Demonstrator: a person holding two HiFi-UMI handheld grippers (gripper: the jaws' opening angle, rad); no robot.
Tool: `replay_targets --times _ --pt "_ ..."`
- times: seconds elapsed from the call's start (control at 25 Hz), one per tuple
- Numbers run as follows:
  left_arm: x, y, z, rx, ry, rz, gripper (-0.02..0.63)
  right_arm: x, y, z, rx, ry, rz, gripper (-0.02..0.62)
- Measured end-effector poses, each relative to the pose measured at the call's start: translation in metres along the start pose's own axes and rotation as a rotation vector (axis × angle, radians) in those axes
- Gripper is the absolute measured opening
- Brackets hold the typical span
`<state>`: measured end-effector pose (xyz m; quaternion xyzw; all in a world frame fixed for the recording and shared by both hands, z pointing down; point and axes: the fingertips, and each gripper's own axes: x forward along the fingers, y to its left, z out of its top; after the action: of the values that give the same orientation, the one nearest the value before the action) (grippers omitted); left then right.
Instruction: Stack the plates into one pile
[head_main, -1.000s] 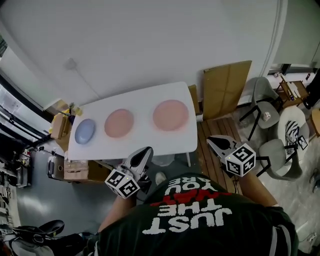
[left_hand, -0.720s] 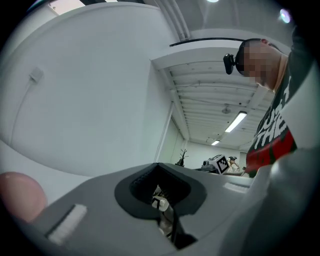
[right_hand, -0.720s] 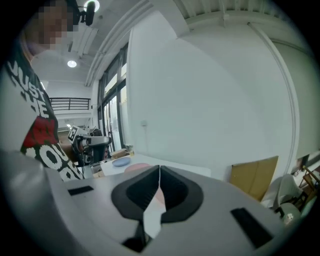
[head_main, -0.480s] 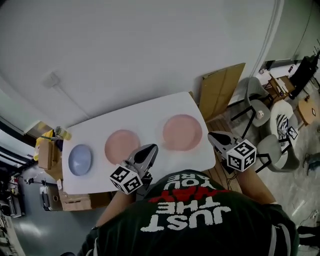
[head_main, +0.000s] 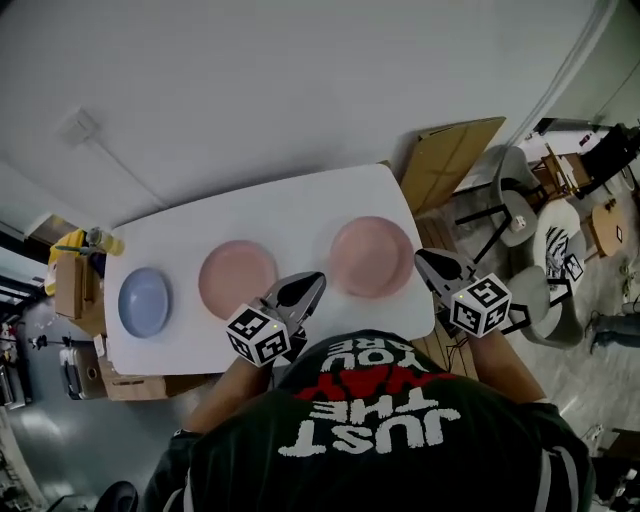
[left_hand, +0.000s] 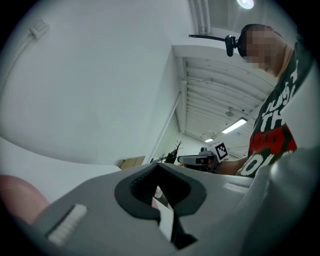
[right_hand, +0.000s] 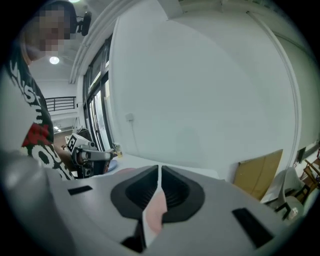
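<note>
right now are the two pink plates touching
Apart. The head view shows bare white table between the middle pink plate and the right pink plate.

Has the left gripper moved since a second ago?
Yes. The left gripper has advanced from the near edge of the table to over it, between the middle pink plate and the right pink plate.

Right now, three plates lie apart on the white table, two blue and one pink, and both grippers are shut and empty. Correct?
The colours are swapped: the head view shows one blue plate at the left and two pink, the middle pink plate and the right pink plate. The rest stands: all apart on the white table, left gripper and right gripper shut and empty.
</note>
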<state>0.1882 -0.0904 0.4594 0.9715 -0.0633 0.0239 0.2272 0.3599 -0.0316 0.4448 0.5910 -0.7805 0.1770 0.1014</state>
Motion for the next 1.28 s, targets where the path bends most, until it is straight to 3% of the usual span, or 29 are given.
replay_targets --times 0.2,0.36,0.56,0.64,0.8,1.04,1.12,1.28 --pt "0.022 0.014 -0.031 -0.029 0.060 0.115 0.003 0.016 -0.023 0.000 -0.017 -0.003 0.095 0.008" --pt "0.042 0.040 -0.080 -0.105 0.187 0.246 0.003 0.024 -0.041 0.001 -0.040 0.012 0.166 0.008" --pt "0.053 0.103 -0.151 -0.322 0.343 0.457 0.009 0.026 -0.059 -0.006 -0.052 0.018 0.200 0.008" --pt "0.056 0.123 -0.178 -0.375 0.408 0.506 0.067 0.024 -0.064 -0.013 -0.047 0.022 0.191 0.008" --pt "0.068 0.137 -0.219 -0.473 0.489 0.517 0.144 0.016 -0.072 -0.031 -0.035 0.045 0.155 0.008" --pt "0.083 0.146 -0.245 -0.611 0.498 0.558 0.150 0.002 -0.081 -0.049 -0.010 0.080 0.102 0.008" --pt "0.088 0.147 -0.245 -0.659 0.484 0.566 0.076 -0.001 -0.083 -0.051 -0.008 0.088 0.090 0.008" --pt "0.087 0.148 -0.240 -0.839 0.375 0.584 0.029 -0.002 -0.082 -0.051 -0.017 0.105 0.086 0.008"
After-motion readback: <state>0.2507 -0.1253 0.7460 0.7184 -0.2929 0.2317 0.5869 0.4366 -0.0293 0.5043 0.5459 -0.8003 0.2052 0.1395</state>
